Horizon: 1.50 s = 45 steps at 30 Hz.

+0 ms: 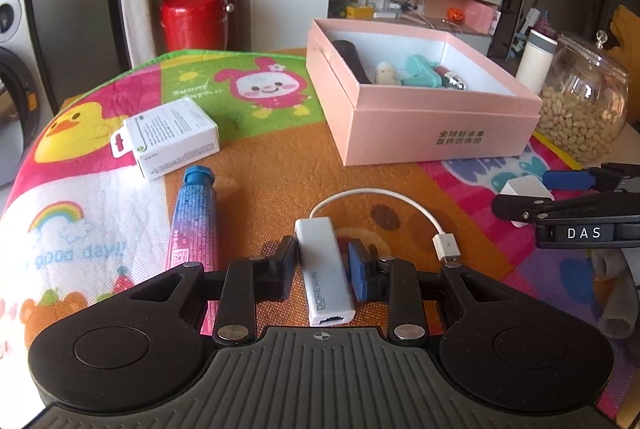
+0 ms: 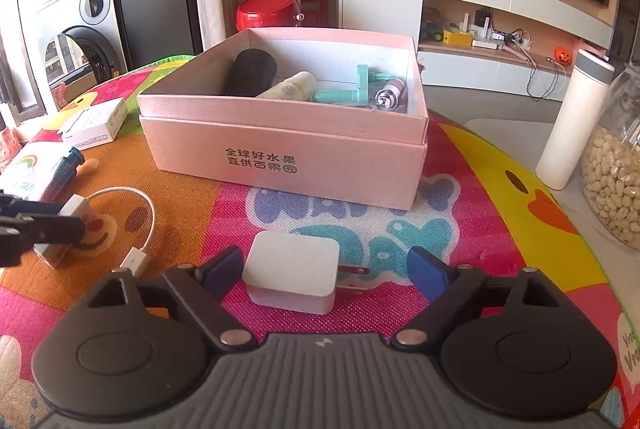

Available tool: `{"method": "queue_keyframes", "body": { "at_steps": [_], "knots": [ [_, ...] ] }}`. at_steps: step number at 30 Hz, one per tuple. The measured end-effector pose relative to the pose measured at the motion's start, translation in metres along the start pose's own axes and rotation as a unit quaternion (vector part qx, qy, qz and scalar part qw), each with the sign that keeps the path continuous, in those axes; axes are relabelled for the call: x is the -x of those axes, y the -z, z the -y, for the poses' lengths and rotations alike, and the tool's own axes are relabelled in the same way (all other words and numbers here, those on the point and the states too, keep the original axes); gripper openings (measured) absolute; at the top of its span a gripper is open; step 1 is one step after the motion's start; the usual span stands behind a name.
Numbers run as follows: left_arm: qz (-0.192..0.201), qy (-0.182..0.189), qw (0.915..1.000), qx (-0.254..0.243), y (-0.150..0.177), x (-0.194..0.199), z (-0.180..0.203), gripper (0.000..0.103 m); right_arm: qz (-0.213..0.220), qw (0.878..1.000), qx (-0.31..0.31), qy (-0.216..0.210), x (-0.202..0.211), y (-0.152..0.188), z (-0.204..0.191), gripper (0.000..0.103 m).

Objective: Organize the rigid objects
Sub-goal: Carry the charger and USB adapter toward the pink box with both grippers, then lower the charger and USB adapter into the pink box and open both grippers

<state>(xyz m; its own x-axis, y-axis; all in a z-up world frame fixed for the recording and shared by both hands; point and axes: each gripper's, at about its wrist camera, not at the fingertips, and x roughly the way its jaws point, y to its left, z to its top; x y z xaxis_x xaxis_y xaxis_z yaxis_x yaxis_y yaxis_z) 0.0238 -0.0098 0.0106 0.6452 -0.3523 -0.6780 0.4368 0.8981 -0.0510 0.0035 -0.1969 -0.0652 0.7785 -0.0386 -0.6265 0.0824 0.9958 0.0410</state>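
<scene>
Left gripper (image 1: 322, 267) has its jaws pulled in narrow around the white USB adapter (image 1: 325, 269): the black pad looks to be touching one side, but I can see a sliver of gap at the blue pad, so I wouldn't call it a firm pinch yet. The adapter's long axis runs straight along the fingers, port end toward the camera, and its white cable (image 1: 384, 197) loops off away and round to the plug (image 1: 448, 247) lying just beside it on the mat (image 1: 260, 165).

Right gripper (image 2: 324, 269) is spread wide with the white charger block (image 2: 294, 275) sitting between the fingers, neither pad on it. The block lies flat near the mat's near edge, prongs pointing sideways toward the right-hand blue pad, so I'd guess closing means squeezing along the prong axis, which could be awkward.

The pink box (image 2: 280, 157) sits straight ahead of both grippers, toward the far edge of the mat, open and already holding several items. The right one looks nearer to it. Still loose on the mat: a blue-capped tube (image 1: 194, 217) and a small white carton (image 1: 172, 137).
</scene>
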Motion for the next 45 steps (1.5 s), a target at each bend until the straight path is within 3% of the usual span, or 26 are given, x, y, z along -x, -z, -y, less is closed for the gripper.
{"method": "queue_keyframes", "body": {
  "at_steps": [5, 8, 11, 13, 16, 18, 19, 23, 27, 33, 37, 39, 40, 42, 45],
  "knots": [
    [0.01, -0.001, 0.9999, -0.006, 0.003, -0.001, 0.0, 0.032, 0.014, 1.0, 0.024, 0.003, 0.006, 0.004, -0.011, 0.062],
    [0.011, 0.004, 0.9999, 0.012, 0.003, -0.001, -0.004, 0.032, 0.023, 0.998, 0.054, 0.018, 0.012, 0.008, -0.025, 0.061],
    [0.007, 0.003, 1.0, -0.001, 0.002, -0.001, -0.001, 0.032, 0.023, 0.997, 0.066, 0.021, 0.013, 0.009, -0.031, 0.061],
    [0.012, 0.001, 0.9999, -0.012, 0.004, -0.001, 0.001, 0.032, 0.019, 0.998, 0.058, 0.016, 0.012, 0.008, -0.028, 0.062],
    [0.016, -0.002, 0.9997, -0.016, 0.006, 0.001, 0.002, 0.029, 0.007, 1.0, 0.023, 0.013, 0.009, 0.005, -0.018, 0.071],
    [0.018, 0.0, 0.9995, -0.024, 0.008, 0.005, 0.004, 0.025, 0.002, 1.0, 0.006, 0.004, 0.008, 0.004, -0.014, 0.066],
    [0.018, 0.009, 0.9994, -0.027, 0.011, 0.008, 0.004, 0.025, 0.001, 1.0, 0.006, 0.0, 0.01, 0.004, -0.015, 0.06],
    [0.018, 0.047, 0.9974, -0.051, 0.022, 0.022, 0.014, 0.024, -0.003, 0.999, 0.024, -0.021, 0.027, 0.006, -0.023, 0.06],
    [0.04, 0.077, 0.9942, -0.063, 0.018, 0.043, 0.025, 0.024, 0.025, 0.998, 0.044, -0.027, 0.058, 0.008, -0.029, 0.06],
    [0.126, 0.089, 0.9867, -0.052, -0.036, 0.078, 0.034, 0.024, 0.081, 0.993, 0.09, -0.013, 0.097, 0.011, -0.036, 0.06],
    [0.194, 0.079, 0.9773, -0.032, -0.098, 0.08, 0.04, 0.024, 0.083, 0.993, 0.083, -0.013, 0.095, 0.009, -0.032, 0.06],
    [0.23, 0.091, 0.969, -0.005, -0.128, 0.071, 0.039, 0.025, 0.079, 0.994, 0.075, -0.014, 0.089, 0.008, -0.03, 0.06],
    [0.233, 0.096, 0.9677, 0.005, -0.141, 0.063, 0.04, 0.026, 0.077, 0.994, 0.071, -0.015, 0.086, 0.007, -0.03, 0.06],
    [0.207, 0.076, 0.9752, 0.014, -0.164, 0.039, 0.044, 0.027, 0.074, 0.995, 0.066, -0.015, 0.081, 0.005, -0.029, 0.06],
    [0.193, 0.04, 0.9801, 0.019, -0.164, 0.015, 0.046, 0.027, 0.068, 0.996, 0.057, -0.011, 0.077, 0.004, -0.025, 0.06]
  ]
}}
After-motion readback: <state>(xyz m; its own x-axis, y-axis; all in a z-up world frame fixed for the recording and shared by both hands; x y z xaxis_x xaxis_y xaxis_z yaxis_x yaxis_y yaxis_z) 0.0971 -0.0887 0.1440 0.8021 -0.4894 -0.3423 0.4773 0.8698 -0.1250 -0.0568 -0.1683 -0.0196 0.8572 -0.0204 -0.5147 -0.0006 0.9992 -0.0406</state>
